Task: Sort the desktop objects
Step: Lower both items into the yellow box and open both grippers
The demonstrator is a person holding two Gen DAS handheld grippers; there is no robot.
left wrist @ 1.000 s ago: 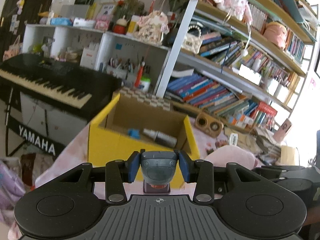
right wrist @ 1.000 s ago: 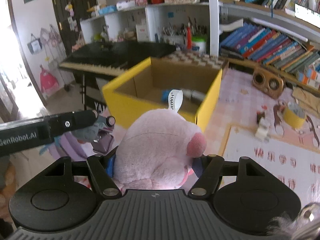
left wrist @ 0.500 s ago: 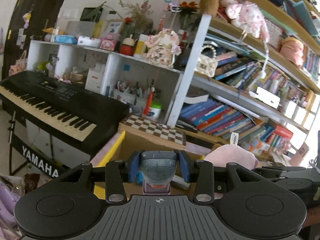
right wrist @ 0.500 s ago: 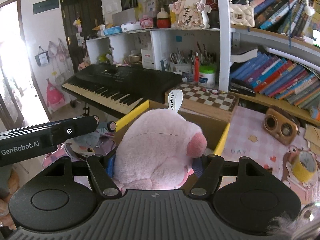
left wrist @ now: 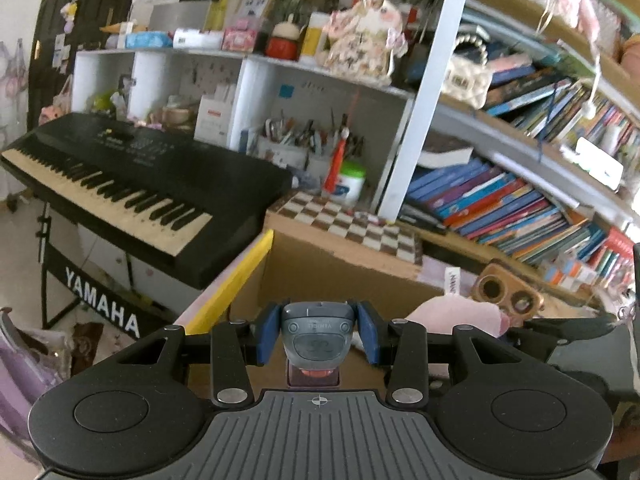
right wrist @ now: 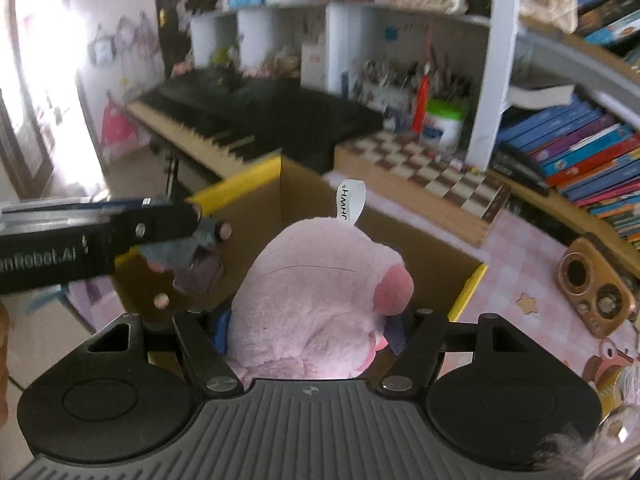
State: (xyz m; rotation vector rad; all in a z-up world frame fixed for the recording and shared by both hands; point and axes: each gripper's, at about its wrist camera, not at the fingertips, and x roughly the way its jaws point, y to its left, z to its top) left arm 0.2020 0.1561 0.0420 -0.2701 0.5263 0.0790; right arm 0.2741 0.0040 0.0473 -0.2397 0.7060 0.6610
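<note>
My left gripper (left wrist: pixel 318 334) is shut on a small grey device with a reddish underside (left wrist: pixel 317 338), held over the near edge of the yellow cardboard box (left wrist: pixel 230 284). My right gripper (right wrist: pixel 308 326) is shut on a pink plush toy (right wrist: pixel 316 292) with a white label loop, which hangs over the same box (right wrist: pixel 466 288). In the right wrist view the left gripper (right wrist: pixel 200 246) with its grey device (right wrist: pixel 174 254) sits just left of the plush. The plush (left wrist: pixel 460 314) shows at the right in the left wrist view. The box's inside is mostly hidden.
A black Yamaha keyboard (left wrist: pixel 120 184) stands left of the box. Behind the box lie a chessboard (left wrist: pixel 352 226) and a white jar (left wrist: pixel 350 182). Bookshelves (left wrist: pixel 520 208) fill the right. A wooden speaker-like case (right wrist: pixel 596 288) rests on the pink tablecloth (right wrist: pixel 532 264).
Both grippers have moved forward with their loads, from short of the box to over it. The box's front wall has dropped out of view below them; the keyboard and shelves look closer.
</note>
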